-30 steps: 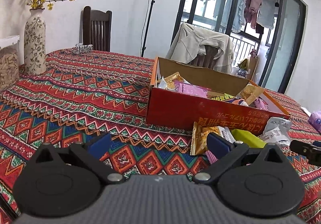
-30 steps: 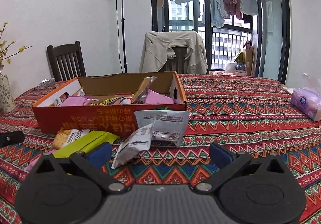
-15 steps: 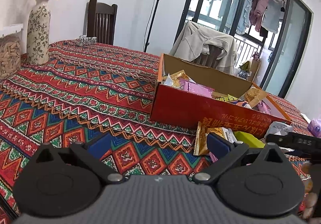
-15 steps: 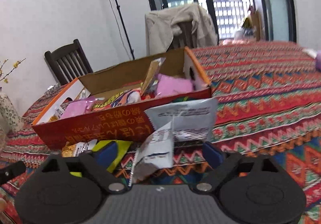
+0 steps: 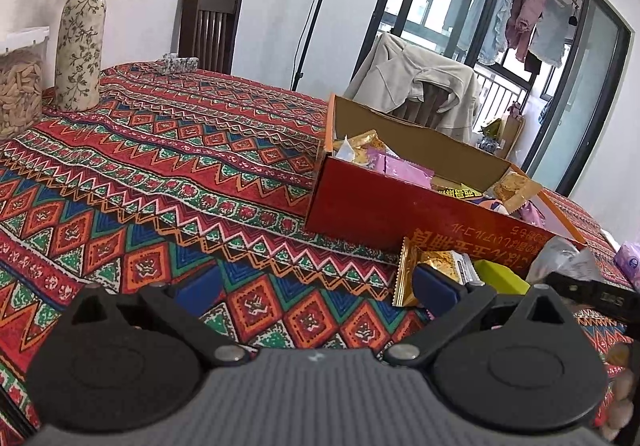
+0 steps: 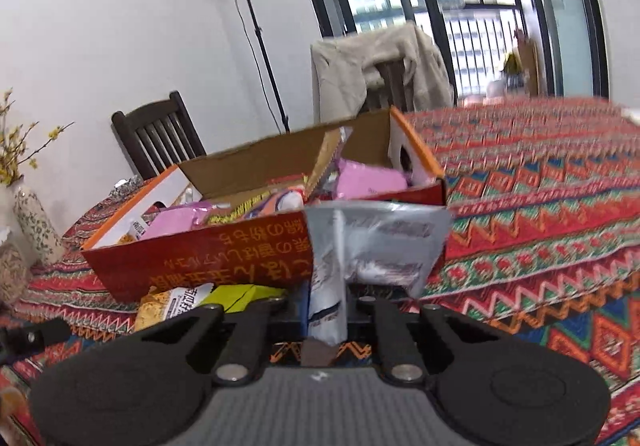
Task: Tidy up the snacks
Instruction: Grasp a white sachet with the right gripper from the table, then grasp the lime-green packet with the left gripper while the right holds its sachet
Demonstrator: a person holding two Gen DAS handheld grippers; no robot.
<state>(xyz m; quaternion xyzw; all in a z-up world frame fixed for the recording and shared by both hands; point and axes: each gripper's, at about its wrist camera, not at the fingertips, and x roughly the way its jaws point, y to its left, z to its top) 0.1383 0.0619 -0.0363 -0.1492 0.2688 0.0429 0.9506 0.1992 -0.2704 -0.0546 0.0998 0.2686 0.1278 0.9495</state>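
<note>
A silver snack packet, which lay free against the red box 1 second ago, is now pinched upright in the right claw, whose jaws have just been closing. A second silver packet leans on the box. The left claw is held wide above the worktop, nothing between its pads.
</note>
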